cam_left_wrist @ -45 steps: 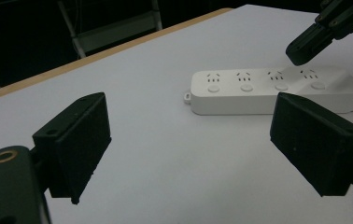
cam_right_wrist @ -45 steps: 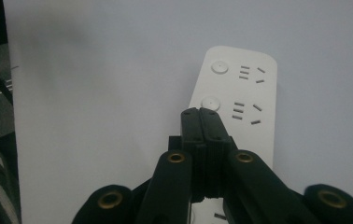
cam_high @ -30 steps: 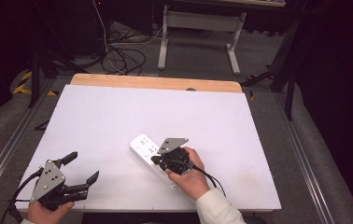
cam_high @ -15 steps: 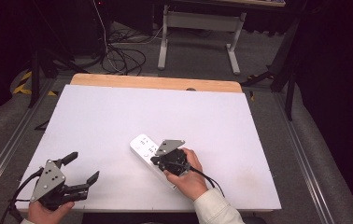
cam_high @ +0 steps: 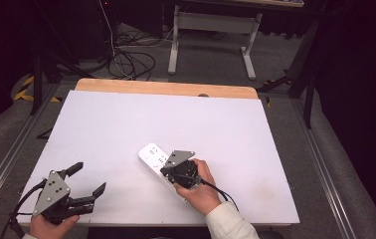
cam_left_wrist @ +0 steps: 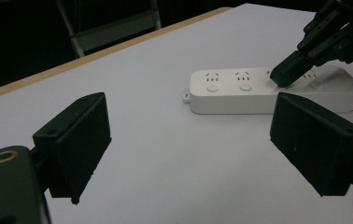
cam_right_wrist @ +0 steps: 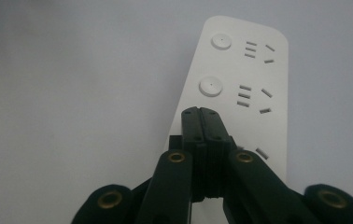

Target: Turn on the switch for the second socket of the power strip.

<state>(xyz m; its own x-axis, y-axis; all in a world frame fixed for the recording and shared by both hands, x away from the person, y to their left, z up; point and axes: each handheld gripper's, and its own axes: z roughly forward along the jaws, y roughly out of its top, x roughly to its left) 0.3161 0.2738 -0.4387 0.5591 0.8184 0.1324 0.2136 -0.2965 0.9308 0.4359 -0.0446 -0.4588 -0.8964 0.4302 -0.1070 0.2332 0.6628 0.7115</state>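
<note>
From the high view, the white power strip [cam_high: 157, 166] lies slantwise on the bench [cam_high: 126, 124], nearer its front edge than its back and a little right of the middle; the right tongs [cam_high: 168, 169] sit over the strip's middle, while the left tongs [cam_high: 87, 181] hover by the front left corner, well apart from it. In the left gripper view, those left tongs [cam_left_wrist: 188, 144] stand wide open with nothing between them, and the strip [cam_left_wrist: 240, 91] lies beyond, with the right tongs [cam_left_wrist: 284, 74] tipped down onto its top face, beside the second button. In the right gripper view, the right tongs [cam_right_wrist: 201, 114] are fully closed on themselves, holding nothing, the joined tip resting at or just above the strip [cam_right_wrist: 244, 88], just below the second round button [cam_right_wrist: 210, 87]. The step looks like pressing a switch with the closed tip. To do it well, I judge the tip should sit squarely over a button and push straight down, since a slanted push could skid the strip; the idle left tongs could steady the strip's far end.
</note>
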